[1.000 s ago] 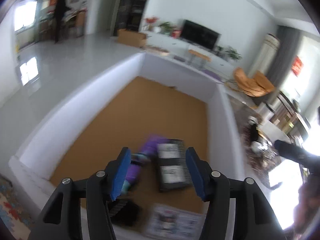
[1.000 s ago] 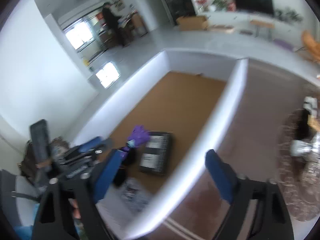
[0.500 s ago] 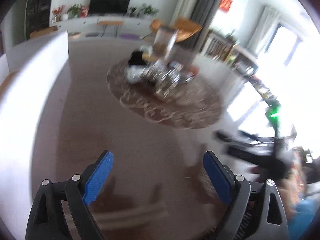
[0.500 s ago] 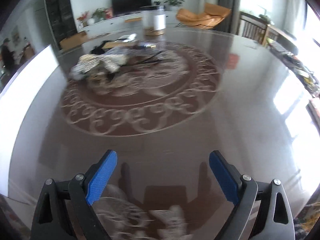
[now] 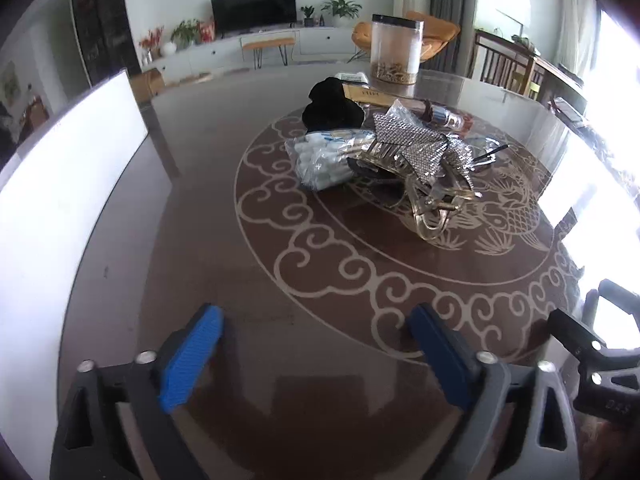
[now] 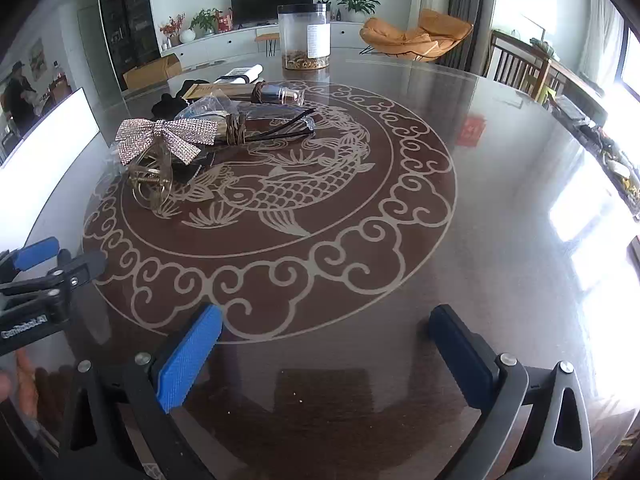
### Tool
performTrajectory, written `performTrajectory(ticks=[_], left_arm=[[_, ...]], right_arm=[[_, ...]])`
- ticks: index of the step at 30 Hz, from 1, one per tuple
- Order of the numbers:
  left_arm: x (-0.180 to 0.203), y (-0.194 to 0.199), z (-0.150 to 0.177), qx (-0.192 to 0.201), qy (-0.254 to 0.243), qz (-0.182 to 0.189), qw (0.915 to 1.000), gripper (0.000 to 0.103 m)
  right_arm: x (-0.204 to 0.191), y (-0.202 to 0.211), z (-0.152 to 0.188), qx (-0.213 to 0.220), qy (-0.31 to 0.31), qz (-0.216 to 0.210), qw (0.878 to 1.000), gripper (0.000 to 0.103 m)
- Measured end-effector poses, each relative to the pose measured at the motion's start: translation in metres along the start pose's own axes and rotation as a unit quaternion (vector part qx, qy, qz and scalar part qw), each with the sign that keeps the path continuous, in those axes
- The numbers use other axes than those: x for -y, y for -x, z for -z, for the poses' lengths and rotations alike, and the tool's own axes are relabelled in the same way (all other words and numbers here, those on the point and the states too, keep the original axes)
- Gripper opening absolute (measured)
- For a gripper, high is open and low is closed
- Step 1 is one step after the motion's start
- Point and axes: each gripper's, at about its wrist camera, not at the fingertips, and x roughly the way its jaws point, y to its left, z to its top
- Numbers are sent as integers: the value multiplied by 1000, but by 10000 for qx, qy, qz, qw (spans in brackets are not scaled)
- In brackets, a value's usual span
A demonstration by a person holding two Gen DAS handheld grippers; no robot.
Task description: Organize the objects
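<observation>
A small heap of objects sits on the round glass-topped table (image 6: 460, 240), toward 11 o'clock in the right wrist view and 1 o'clock in the left. Nearest is a clear hair claw clip (image 6: 154, 184) with a rhinestone bow (image 6: 164, 138) on it. Behind the bow lie a bag of cotton swabs (image 5: 324, 158) (seen best from the left wrist), a black fabric item (image 5: 330, 110) and a small glass bottle (image 6: 280, 94) on its side. A tan flat packet (image 5: 366, 94) lies just beyond, touching the black fabric. Farther back, at 12 o'clock, a clear cylindrical jar (image 6: 305, 36) stands upright, well apart from the heap.

The left gripper (image 5: 316, 354) hangs over bare table with its blue-padded jaws spread wide and nothing between them. The right gripper (image 6: 326, 350) is likewise released, jaws wide, empty, near the table's front edge. A white panel (image 5: 60, 184) stands at 9 o'clock. A television (image 6: 272, 0) sits against the far wall.
</observation>
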Motion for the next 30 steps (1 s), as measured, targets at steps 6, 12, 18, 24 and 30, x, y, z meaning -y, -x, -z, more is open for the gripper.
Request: performTrajectory(ticks=[6,12,18,24,30], left_arm=[[-2,-7,-3,-9,34,19,10000,103],[-2,-7,-4,-9,34,19,10000,103],[-2,-7,-4,-11,34,19,10000,103],[-2,-7,-4,-11,34,19,10000,103],[-2,-7,-4,-11,34,19,10000,103]], right_arm=[[1,-1,-1,1,0,-3,10000,103],[1,-1,-1,2,2,-4,10000,103],[1,-1,-1,3,3,-5,10000,103],[1,-1,-1,4,5,-7,10000,103],[1,-1,-1,5,6,-8,10000,103]])
